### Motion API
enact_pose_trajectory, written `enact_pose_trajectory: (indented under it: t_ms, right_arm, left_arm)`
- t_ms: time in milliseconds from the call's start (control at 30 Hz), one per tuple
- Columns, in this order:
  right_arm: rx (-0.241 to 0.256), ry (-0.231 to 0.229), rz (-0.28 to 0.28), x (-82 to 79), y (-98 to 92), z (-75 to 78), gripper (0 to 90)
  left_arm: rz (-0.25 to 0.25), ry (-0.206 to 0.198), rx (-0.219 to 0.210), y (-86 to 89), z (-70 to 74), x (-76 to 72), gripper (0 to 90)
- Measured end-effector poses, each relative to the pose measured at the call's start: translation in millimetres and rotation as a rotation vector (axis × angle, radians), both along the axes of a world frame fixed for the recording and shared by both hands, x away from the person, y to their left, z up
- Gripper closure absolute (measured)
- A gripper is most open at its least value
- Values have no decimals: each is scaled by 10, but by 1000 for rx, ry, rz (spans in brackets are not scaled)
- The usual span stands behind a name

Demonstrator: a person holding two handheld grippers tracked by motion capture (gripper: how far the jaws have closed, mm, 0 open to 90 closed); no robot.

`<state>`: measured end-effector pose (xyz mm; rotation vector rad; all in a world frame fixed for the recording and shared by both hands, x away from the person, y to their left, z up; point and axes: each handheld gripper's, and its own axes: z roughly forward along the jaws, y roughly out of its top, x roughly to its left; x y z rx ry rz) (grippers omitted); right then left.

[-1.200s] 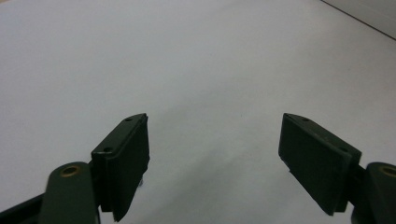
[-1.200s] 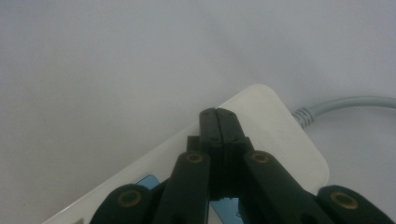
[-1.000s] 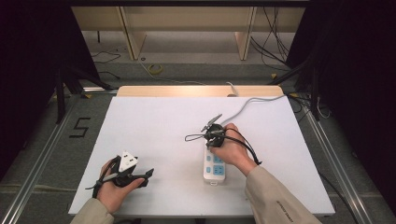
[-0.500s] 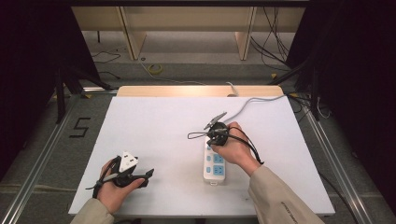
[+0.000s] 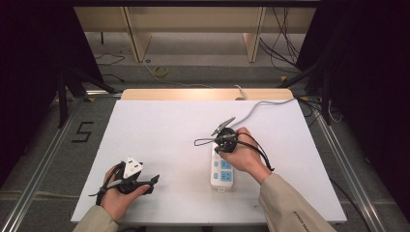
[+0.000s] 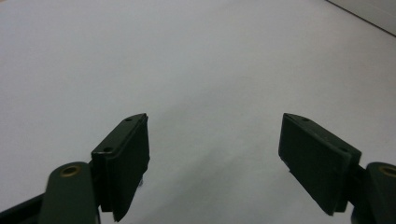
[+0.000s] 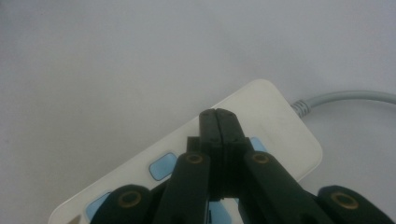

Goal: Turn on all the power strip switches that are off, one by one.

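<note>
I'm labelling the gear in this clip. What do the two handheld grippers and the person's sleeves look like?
Both grippers are black. The left gripper carries a pale grey three-cornered plate on top; its jaws are flat, dark rectangular pads on arms with brass-coloured rivets. The right gripper has the same riveted black arms, and thin black cable loops around it. Both sleeves are beige.

Laboratory recording bay: white-topped table point(image 5: 159, 125) on grey carpet point(image 5: 43, 150), flanked by aluminium rails point(image 5: 41, 166) and black curtains point(image 5: 29, 72), with floor marking "5" point(image 5: 82, 131) and loose cables point(image 5: 285, 43) behind.
</note>
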<state>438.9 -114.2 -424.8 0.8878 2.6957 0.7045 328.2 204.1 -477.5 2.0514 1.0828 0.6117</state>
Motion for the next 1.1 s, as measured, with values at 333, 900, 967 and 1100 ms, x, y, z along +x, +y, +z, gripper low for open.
enact_pose_trajectory:
  t_ms: [333, 900, 967, 1100]
  right_arm:
    - [1, 7, 6, -63, -8, -3, 900]
    - [0, 35, 36, -262, -32, -30, 900]
    - [1, 39, 42, -282, -31, -35, 900]
    - [4, 52, 52, -351, -31, -56, 900]
  left_arm:
    - [1, -1, 2, 1, 1, 0, 246]
    - [1, -3, 2, 1, 2, -1, 246]
    - [1, -3, 2, -1, 2, -1, 246]
    - [1, -5, 1, -3, -1, 0, 246]
